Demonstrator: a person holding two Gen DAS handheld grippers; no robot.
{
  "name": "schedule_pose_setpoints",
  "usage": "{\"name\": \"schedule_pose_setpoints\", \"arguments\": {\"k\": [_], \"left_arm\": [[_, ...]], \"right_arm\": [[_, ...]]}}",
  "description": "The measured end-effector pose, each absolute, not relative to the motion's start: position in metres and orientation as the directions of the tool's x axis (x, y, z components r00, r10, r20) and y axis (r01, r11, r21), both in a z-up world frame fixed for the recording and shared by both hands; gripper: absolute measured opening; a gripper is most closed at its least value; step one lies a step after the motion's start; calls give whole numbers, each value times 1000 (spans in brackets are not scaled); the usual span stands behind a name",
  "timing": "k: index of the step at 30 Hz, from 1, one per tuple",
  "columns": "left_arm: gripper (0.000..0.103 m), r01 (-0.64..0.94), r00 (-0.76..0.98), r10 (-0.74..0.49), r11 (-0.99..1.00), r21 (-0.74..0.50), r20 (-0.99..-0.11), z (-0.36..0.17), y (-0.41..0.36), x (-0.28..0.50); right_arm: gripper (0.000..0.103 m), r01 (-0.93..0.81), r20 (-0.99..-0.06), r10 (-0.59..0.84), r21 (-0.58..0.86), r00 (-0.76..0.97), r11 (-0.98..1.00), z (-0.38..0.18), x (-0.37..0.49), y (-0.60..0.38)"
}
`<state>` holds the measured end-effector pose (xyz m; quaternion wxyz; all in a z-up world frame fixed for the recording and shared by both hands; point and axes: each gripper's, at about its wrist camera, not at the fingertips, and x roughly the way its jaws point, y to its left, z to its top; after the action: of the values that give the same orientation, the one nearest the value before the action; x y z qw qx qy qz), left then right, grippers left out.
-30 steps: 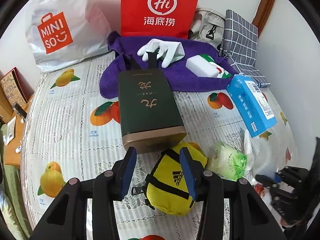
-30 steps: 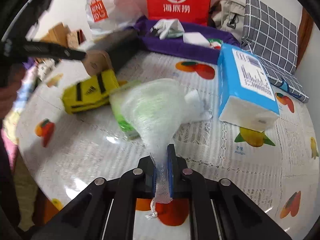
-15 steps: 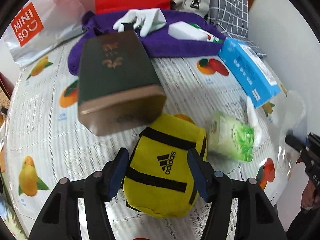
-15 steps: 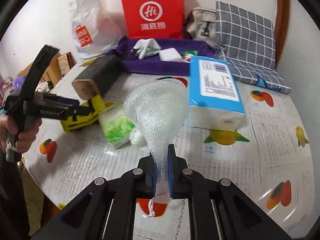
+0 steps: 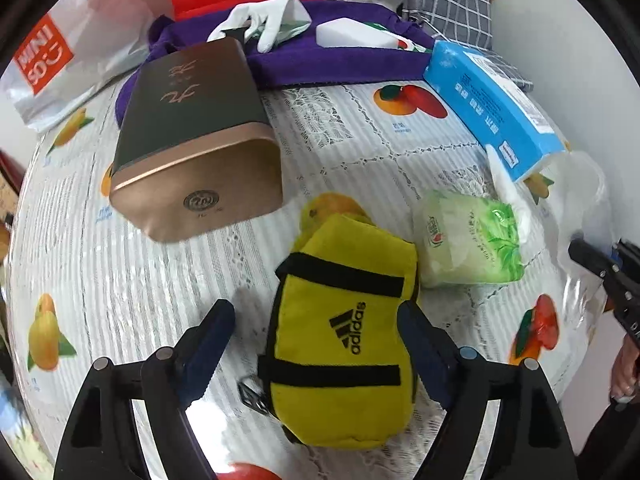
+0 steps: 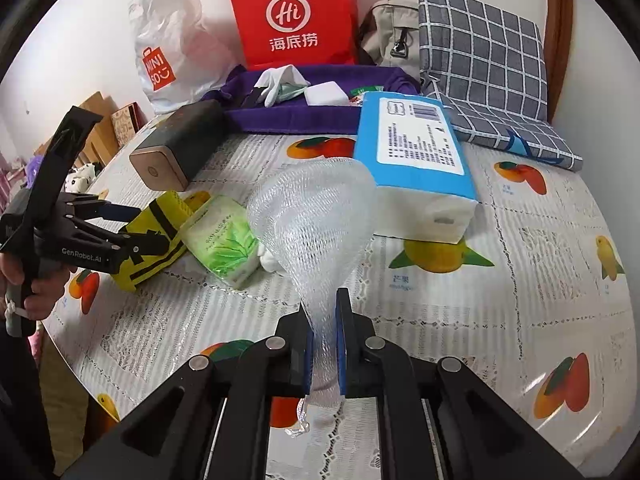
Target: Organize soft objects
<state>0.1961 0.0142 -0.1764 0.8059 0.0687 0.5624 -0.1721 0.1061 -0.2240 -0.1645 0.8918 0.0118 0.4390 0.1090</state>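
I find the yellow fabric pouch [image 5: 344, 344] lying on the fruit-print bench [image 5: 140, 280], long axis along my left gripper [image 5: 316, 332], fingers apart astride it. Right gripper [image 6: 323, 344] is clamped on white mesh bag [image 6: 316, 216].

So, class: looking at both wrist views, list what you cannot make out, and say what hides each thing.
- Yellow pouch, right wrist view: the left gripper covers much of it.
- White item behind the green tissue pack, right wrist view: the mesh bag veils it; identity unclear.
- Small print on the blue tissue pack: too small to read.
- Right gripper, left wrist view: cut off by the edge.
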Motion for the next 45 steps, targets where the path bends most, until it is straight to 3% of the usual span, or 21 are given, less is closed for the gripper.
{"name": "schedule_pose_setpoints", "arguments": {"k": [6,9,12,13,15,21,29,45], "left_arm": [[83,391,300,-181,919,-52,-937,-179,-4,183],[91,402,342,-117,915,33,-932,-186,-17,176],[91,384,361,-129,923,21,-924,-186,-21,172],[91,370,372,-127,929,22,-920,-186,-21,172],[77,334,395,-123,943,17,-910,-183,-16,170],[63,246,415,-181,966,-82,-892,-168,8,164],[58,219,482,-181,972,-82,-857,-138,11,154],[58,172,580,-217,975,-142,-785,-78,31,170]], "right_arm": [[9,-172,-776,189,105,602,979,-166,102,-236],[9,-158,-779,180,105,600,982,-169,100,-241],[9,-142,-789,164,98,593,985,-173,100,-246],[9,-139,-790,162,98,591,985,-174,100,-247],[9,-133,-795,155,94,586,987,-177,99,-250],[9,-141,-792,159,93,589,986,-175,95,-255],[9,-162,-764,171,89,622,983,-158,90,-254],[9,-160,-724,182,100,665,982,-106,106,-247]]}}
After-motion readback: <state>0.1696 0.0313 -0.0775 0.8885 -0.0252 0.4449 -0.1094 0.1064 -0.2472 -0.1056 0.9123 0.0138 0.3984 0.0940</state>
